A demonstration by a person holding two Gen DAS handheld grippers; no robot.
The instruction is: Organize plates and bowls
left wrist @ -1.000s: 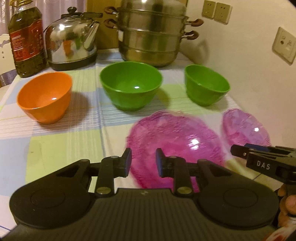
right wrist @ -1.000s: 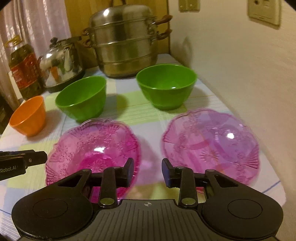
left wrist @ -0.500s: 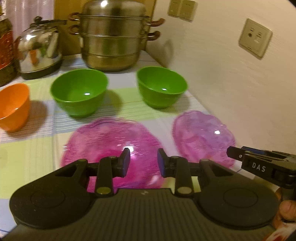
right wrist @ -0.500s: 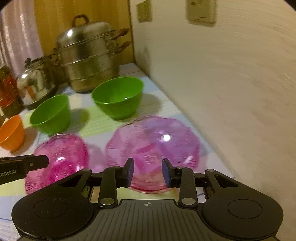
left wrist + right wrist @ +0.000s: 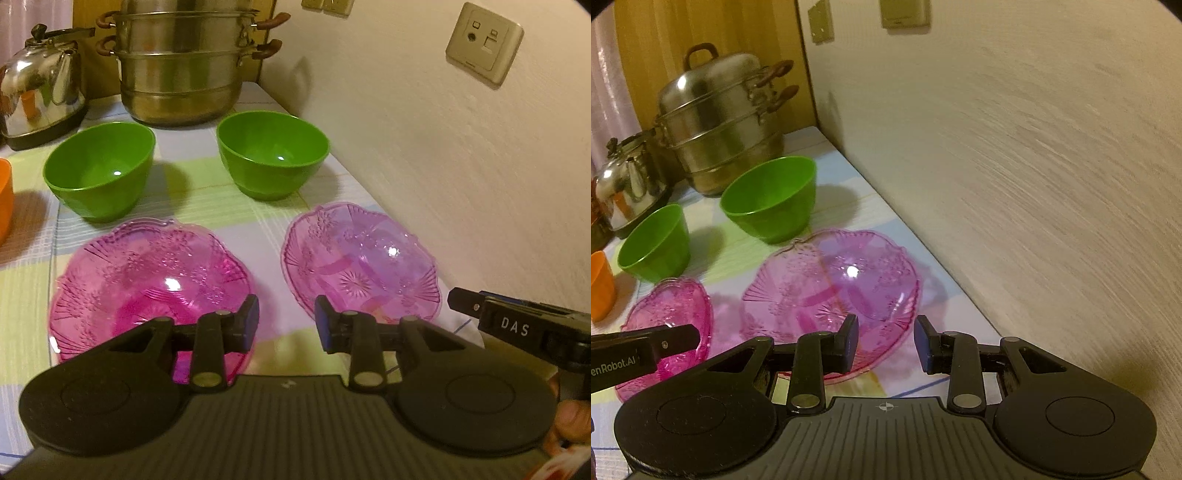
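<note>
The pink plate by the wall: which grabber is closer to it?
The right one. The right gripper hangs open just over the near rim of the pink plate by the wall. The left gripper hangs open, beside that plate, over the gap between it and the other pink plate.

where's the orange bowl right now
The orange bowl sits at the far left edge of both wrist views, cut off by the frame, on the checked tablecloth just left of the nearer green bowl and in front of the kettle.
</note>
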